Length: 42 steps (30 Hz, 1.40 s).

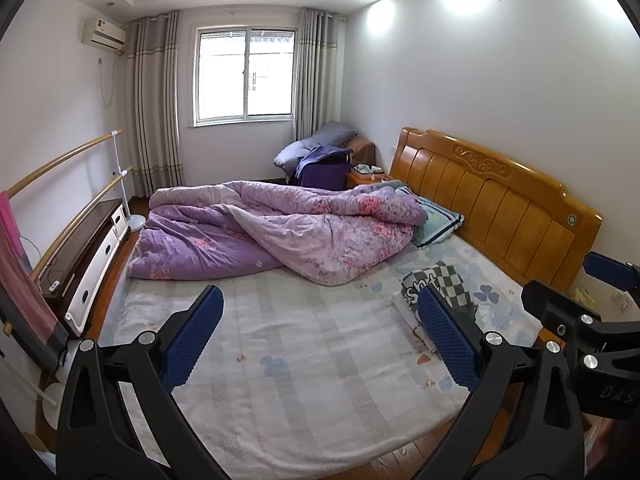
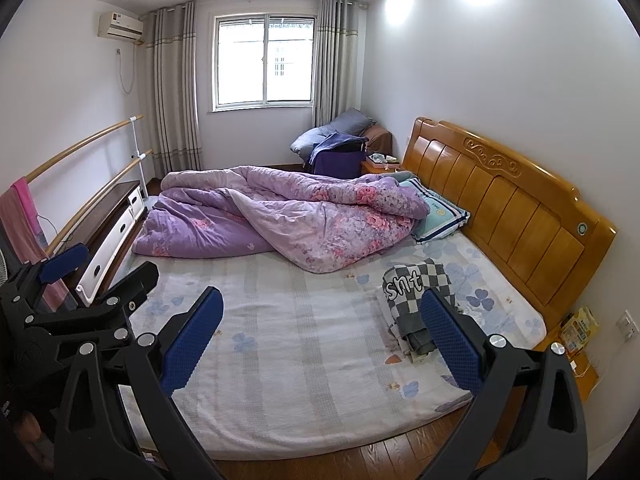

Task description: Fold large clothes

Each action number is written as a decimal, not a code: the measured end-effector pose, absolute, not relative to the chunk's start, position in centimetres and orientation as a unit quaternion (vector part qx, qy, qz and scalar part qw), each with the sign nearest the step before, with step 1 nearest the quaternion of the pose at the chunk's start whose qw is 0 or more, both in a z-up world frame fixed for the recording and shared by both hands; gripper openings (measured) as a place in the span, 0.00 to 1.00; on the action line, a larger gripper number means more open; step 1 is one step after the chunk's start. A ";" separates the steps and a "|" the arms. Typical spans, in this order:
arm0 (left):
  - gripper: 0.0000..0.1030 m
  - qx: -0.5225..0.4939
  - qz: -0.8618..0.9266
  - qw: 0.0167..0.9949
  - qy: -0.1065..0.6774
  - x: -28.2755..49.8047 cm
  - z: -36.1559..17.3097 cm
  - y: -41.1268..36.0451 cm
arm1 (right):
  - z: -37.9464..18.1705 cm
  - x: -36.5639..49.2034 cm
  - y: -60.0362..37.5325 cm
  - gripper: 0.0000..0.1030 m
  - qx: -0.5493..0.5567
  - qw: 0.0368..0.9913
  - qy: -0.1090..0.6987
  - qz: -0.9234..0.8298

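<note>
A folded stack of clothes, with a black-and-white checkered garment (image 1: 438, 286) on top, lies on the bed's right side near the headboard; it also shows in the right wrist view (image 2: 416, 288). My left gripper (image 1: 320, 336) is open and empty, held above the foot of the bed. My right gripper (image 2: 322, 338) is open and empty, beside it on the right. The left gripper shows at the left edge of the right wrist view (image 2: 96, 276). The right gripper's body (image 1: 580, 320) shows at the right of the left wrist view.
A crumpled purple floral quilt (image 1: 276, 232) covers the far half of the bed (image 1: 300, 380). A pillow (image 1: 438, 218) lies by the wooden headboard (image 1: 500, 204). A dresser (image 1: 92, 264) and wooden bars (image 1: 68, 216) stand left. A nightstand (image 2: 576, 356) stands right.
</note>
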<state>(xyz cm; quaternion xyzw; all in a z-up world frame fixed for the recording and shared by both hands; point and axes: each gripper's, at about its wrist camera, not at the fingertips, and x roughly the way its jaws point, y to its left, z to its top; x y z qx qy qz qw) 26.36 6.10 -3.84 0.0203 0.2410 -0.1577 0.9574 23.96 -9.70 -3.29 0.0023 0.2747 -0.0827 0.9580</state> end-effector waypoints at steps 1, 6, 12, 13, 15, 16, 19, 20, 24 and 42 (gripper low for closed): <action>0.95 0.021 -0.157 0.958 0.240 26.4 -3.8 6.1 | -3.3 23.9 -9.7 0.93 0.002 0.958 0.274 -0.083; 0.95 0.025 -0.155 0.959 0.237 26.3 -3.9 5.9 | -3.3 23.9 -9.7 0.93 0.004 0.957 0.278 -0.085; 0.95 0.023 -0.157 0.957 0.241 26.3 -3.9 5.8 | -3.2 23.9 -9.8 0.93 0.003 0.957 0.278 -0.086; 0.95 0.023 -0.157 0.957 0.242 26.4 -3.9 5.9 | -3.2 23.9 -9.8 0.93 0.003 0.957 0.278 -0.085; 0.95 0.023 -0.156 0.957 0.242 26.4 -3.9 5.9 | -3.1 23.8 -9.8 0.93 0.003 0.957 0.279 -0.085; 0.95 0.023 -0.156 0.957 0.242 26.4 -3.9 5.9 | -3.1 23.9 -9.8 0.93 0.003 0.957 0.279 -0.085; 0.95 0.023 -0.155 0.957 0.243 26.4 -3.9 6.0 | -3.1 23.9 -9.9 0.93 0.003 0.956 0.279 -0.084; 0.95 0.023 -0.155 0.957 0.243 26.4 -3.9 6.0 | -3.2 24.0 -9.8 0.93 0.002 0.956 0.279 -0.084; 0.95 0.023 -0.154 0.957 0.245 26.5 -4.0 6.0 | -3.2 24.1 -9.9 0.93 0.003 0.956 0.281 -0.084; 0.95 0.023 -0.152 0.956 0.248 26.6 -4.1 5.8 | -3.1 24.7 -10.1 0.93 0.000 0.956 0.283 -0.084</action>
